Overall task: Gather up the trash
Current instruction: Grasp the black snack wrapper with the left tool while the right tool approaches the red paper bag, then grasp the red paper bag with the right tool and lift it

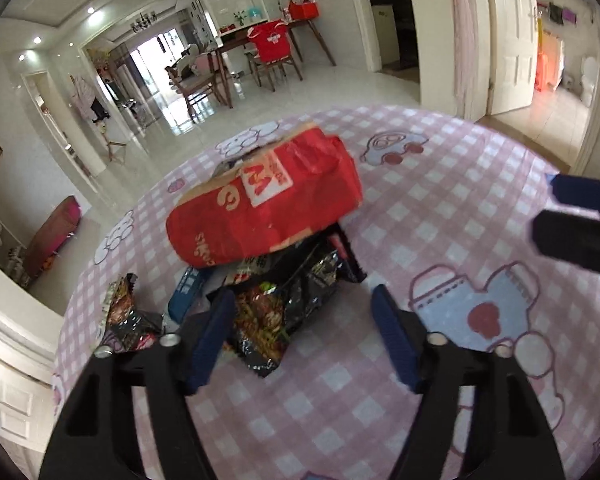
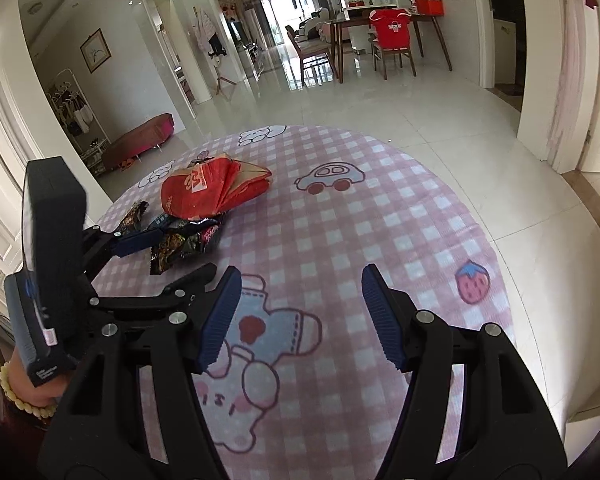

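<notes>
Since the red paper bag (image 1: 268, 196) and snack wrappers (image 1: 268, 312) sit piled on the checked tablecloth (image 2: 360, 240), nothing looks collected yet, with left gripper (image 1: 304, 336) and right gripper (image 2: 300, 316) both spread, empty.

Right gripper (image 2: 300, 316): jaws spread wide, nothing between them, over a bare part of the cloth.
Left gripper (image 2: 180, 258): comes in from the left, jaws apart, one blue finger touching the dark wrappers (image 2: 184, 242).
Red bag (image 2: 208, 192): crumpled, lying on top of the wrappers.
Tablecloth (image 2: 380, 240): pink checked, printed with a car, a strawberry and a bear.
</notes>
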`<state>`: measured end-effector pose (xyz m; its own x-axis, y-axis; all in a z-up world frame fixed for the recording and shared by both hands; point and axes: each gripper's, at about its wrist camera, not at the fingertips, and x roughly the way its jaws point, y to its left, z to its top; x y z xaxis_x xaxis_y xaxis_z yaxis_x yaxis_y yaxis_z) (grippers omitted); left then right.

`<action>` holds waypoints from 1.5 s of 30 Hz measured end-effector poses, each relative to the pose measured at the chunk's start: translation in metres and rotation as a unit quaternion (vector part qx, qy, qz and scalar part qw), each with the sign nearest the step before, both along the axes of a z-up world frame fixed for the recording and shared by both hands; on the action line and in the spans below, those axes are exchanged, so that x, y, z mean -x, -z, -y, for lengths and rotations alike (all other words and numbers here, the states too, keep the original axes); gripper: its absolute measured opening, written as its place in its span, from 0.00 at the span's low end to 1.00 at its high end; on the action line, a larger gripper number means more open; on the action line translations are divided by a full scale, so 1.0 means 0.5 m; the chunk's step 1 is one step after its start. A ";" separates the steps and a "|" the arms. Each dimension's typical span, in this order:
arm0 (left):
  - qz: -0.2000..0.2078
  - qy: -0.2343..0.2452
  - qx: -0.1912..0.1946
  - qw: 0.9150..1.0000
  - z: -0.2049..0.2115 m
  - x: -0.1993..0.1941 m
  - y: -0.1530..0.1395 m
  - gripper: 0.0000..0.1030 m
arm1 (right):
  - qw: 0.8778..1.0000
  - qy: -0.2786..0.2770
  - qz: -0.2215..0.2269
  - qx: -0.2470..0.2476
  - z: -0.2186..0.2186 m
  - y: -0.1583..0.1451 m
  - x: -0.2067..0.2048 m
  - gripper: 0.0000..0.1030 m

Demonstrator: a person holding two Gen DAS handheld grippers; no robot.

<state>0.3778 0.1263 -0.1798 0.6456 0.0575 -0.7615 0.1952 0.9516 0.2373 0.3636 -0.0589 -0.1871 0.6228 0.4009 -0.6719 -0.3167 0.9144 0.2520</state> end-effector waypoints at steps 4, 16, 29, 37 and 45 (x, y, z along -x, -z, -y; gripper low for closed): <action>-0.007 0.011 0.010 1.000 -0.006 -0.006 0.000 0.19 | 1.000 -0.004 -0.005 -0.001 -0.014 -0.003 -0.018 0.60; 0.022 -0.010 0.139 0.990 -0.108 0.067 -0.066 0.07 | 0.999 -0.020 -0.022 -0.032 -0.063 -0.006 -0.047 0.60; 0.072 -0.127 0.159 0.976 -0.205 0.080 -0.091 0.07 | 0.999 -0.050 0.002 -0.002 -0.170 -0.006 -0.137 0.65; 0.060 -0.124 0.156 0.978 -0.199 0.063 -0.069 0.07 | 0.996 -0.094 0.001 0.010 -0.203 0.018 -0.162 0.32; 0.061 -0.122 0.164 0.977 -0.189 0.058 -0.076 0.07 | 0.994 -0.111 0.021 0.002 -0.190 0.008 -0.110 0.14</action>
